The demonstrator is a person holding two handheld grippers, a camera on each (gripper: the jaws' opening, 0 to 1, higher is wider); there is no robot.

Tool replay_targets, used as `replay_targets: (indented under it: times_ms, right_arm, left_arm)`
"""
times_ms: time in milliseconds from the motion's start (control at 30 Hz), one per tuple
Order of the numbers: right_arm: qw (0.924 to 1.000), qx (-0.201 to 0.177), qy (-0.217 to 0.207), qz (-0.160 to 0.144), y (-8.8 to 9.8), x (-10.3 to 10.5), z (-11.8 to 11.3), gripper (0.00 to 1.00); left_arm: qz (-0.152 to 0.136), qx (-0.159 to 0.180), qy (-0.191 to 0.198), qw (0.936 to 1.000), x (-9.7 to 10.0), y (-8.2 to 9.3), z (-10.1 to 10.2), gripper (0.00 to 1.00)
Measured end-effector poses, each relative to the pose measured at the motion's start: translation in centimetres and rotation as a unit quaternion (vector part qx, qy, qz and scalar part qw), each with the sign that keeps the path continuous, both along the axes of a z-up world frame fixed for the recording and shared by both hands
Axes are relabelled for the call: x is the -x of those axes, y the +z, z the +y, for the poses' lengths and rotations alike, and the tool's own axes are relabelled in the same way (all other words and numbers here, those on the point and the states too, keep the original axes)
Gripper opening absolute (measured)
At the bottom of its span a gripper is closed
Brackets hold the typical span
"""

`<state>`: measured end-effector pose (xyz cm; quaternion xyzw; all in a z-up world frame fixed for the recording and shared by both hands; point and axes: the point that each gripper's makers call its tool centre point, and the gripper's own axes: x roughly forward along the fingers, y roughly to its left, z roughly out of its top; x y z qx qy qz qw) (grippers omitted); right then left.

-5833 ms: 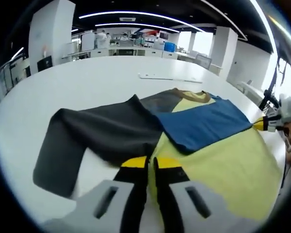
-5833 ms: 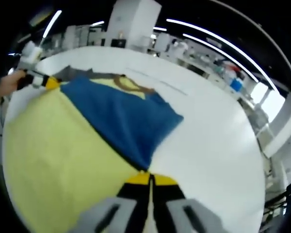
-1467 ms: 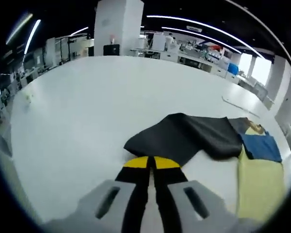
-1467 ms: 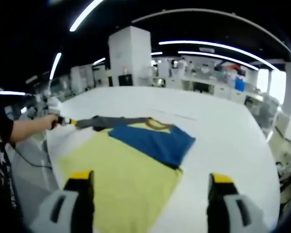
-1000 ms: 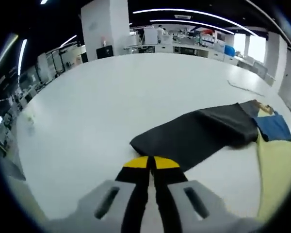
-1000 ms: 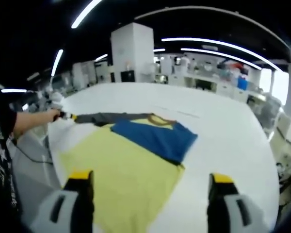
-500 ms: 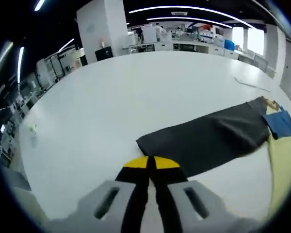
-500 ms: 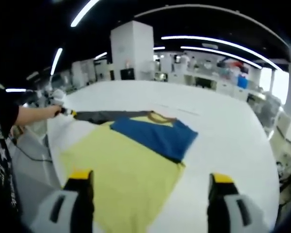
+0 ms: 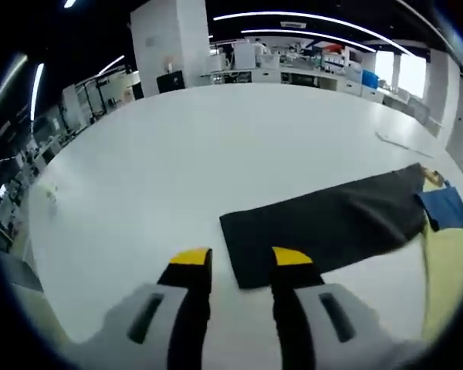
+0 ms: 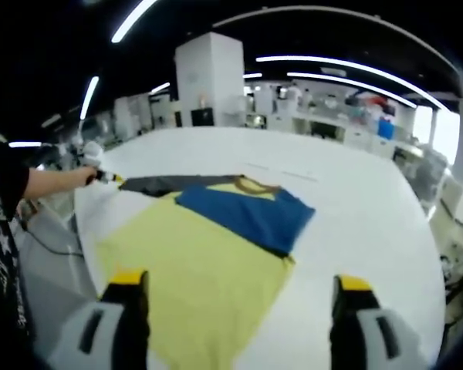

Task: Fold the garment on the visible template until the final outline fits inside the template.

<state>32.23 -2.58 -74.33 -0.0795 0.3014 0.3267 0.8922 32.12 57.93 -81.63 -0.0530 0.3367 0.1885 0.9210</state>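
A: Left gripper view looks along the left tool, its jaws parted a little, with the end of the dark sleeve lying flat between and just past the yellow tips. Nothing is held.

B: And the right tool?

A: Jaws spread wide and empty, hovering near the lower edge of the yellow shirt. The blue sleeve lies folded across the chest; the dark sleeve stretches straight out to the side, where the left tool shows at its far end. No template outline can be made out on the white counter.

B: What could go wrong?

A: Probably the long sleeve. If the left tool pinches only the top layer, or drags instead of lifting, the sleeve could bunch and pull the body askew, leaving an outline too wide. A careless lift could also disturb the blue fold.

B: The surroundings?

A: The counter is broad, white and smooth, so cloth likely slides easily. Beyond it, a large hall with white pillars, benches, equipment and long ceiling light strips. A person's forearm reaches in from the left of the right gripper view.
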Motion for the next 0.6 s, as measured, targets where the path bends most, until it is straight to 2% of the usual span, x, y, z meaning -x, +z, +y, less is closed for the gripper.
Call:
replay_targets:
  times_ms: [300, 400, 500, 600]
  right_arm:
    - [1.0, 0.004, 0.0, -0.002, 0.1, -0.1, -0.1, 0.99]
    - [1.0, 0.009, 0.0, -0.001, 0.0, 0.0, -0.1, 0.99]
    - [0.9999, 0.012, 0.0, -0.001, -0.1, 0.1, -0.2, 0.99]
    - [0.9999, 0.01, -0.005, -0.001, 0.0, 0.0, -0.4, 0.99]
  left_arm:
    - [0.001, 0.019, 0.005, 0.9998, 1.0, -0.6, -0.8, 0.27]
    - [-0.001, 0.038, 0.014, 0.9992, 1.2, -1.0, -1.3, 0.26]
    - [0.004, 0.039, 0.018, 0.9991, 1.5, -1.1, -1.6, 0.23]
    - [0.003, 0.056, 0.027, 0.9981, 1.6, -1.5, -1.8, 0.23]
